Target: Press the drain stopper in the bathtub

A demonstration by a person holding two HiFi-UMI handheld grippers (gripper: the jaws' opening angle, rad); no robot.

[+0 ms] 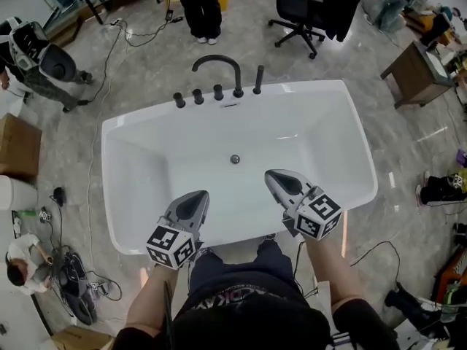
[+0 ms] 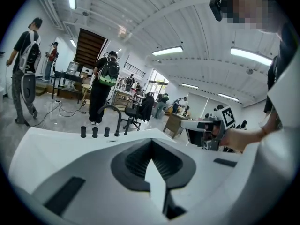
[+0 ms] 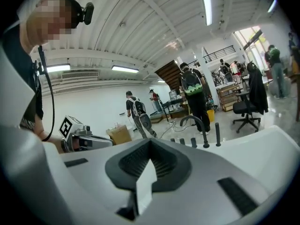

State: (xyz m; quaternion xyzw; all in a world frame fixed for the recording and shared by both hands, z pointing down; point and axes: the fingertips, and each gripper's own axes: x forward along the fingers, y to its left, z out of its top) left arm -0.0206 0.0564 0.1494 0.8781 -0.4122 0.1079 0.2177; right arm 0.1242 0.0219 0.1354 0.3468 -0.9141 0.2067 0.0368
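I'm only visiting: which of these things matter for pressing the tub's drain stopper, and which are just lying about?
For the job:
bathtub
drain stopper
left hand-held gripper, shut, empty
right hand-held gripper, shut, empty

Just lying about:
faucet
office chair
cardboard box
side table
cables

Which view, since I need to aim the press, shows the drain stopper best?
The head view: the drain stopper shows as a small round disc in the middle of the bathtub floor, with nothing covering it. Both gripper views catch only the tub's rim and the faucet, not the stopper.
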